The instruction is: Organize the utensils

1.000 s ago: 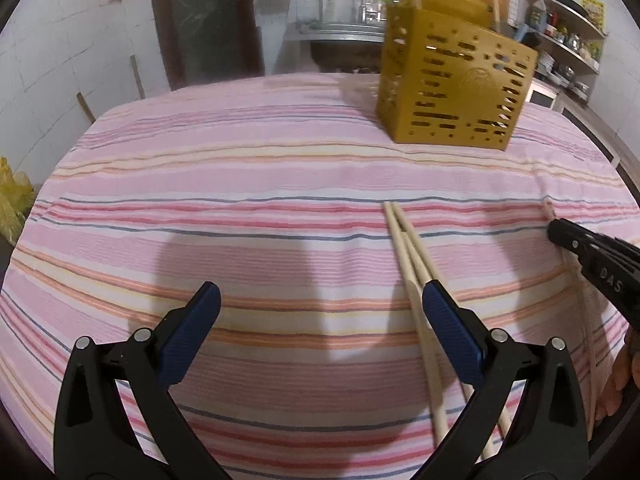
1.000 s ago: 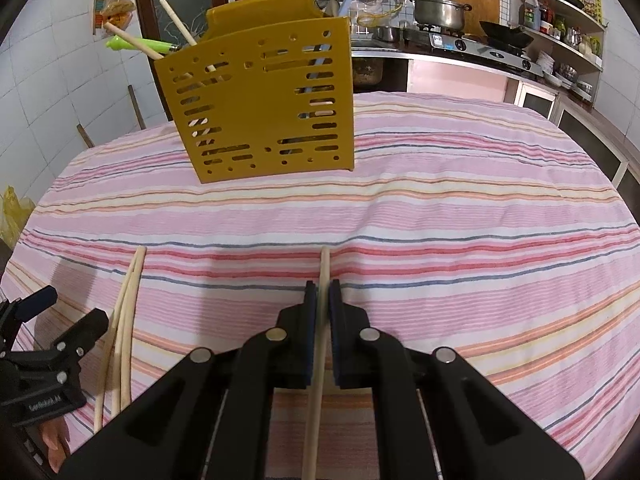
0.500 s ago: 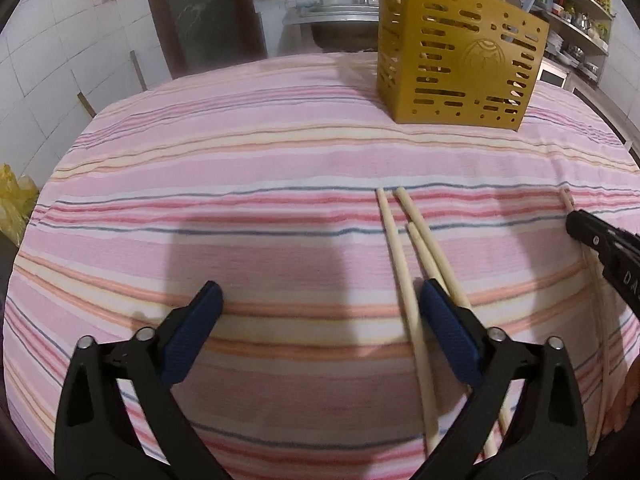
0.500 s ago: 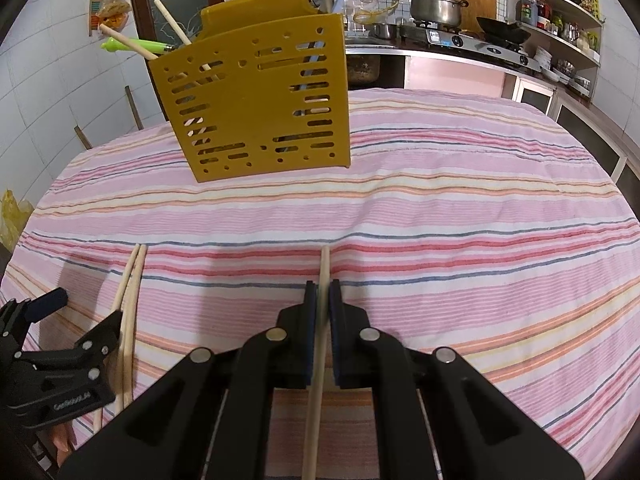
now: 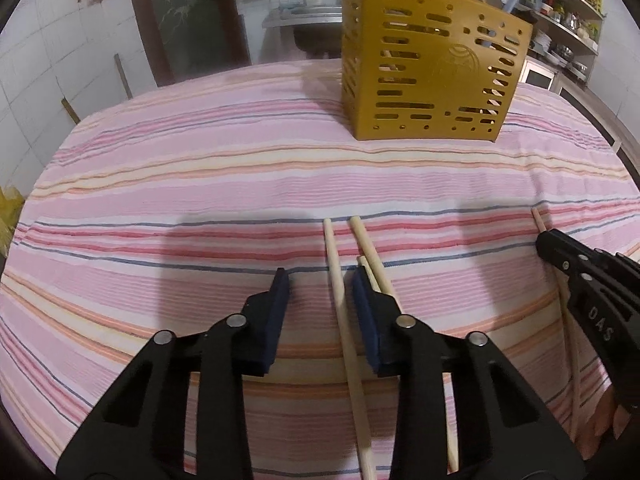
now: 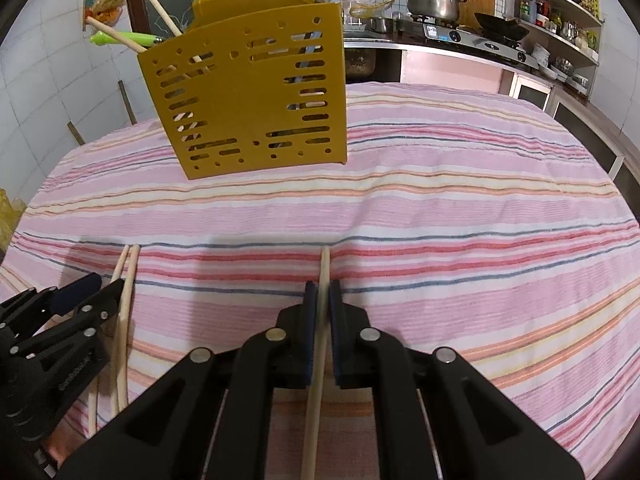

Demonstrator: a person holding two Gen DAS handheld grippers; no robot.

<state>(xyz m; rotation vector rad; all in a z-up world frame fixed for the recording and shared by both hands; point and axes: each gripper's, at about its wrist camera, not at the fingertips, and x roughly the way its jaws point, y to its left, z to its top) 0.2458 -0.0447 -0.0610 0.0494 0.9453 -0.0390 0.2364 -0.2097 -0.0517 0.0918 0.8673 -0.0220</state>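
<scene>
My left gripper point(image 5: 320, 276) hovers low over the striped tablecloth with its jaws closing. One wooden chopstick point(image 5: 340, 320) lies between them close to the right pad, and the left pad stands apart from it. Two more chopsticks point(image 5: 370, 248) lie just outside its right finger. My right gripper point(image 6: 323, 286) is shut on a single chopstick point(image 6: 325, 264) whose tip rests on the cloth. It shows at the right edge of the left wrist view as the right gripper point(image 5: 546, 238). The yellow slotted utensil holder point(image 5: 432, 72) point(image 6: 248, 96) stands upright behind, with chopsticks and a green handle in it.
The pink striped tablecloth point(image 6: 460, 208) covers the whole table. A kitchen counter with a pot point(image 6: 434, 0) and stove runs behind, and shelves point(image 6: 560, 8) are at the right. A tiled wall and a yellow bag point(image 5: 8, 216) are at the left.
The left gripper's jaws have narrowed from wide apart and shifted right, so one chopstick now lies between them. The right gripper has kept still, shut on its chopstick.
</scene>
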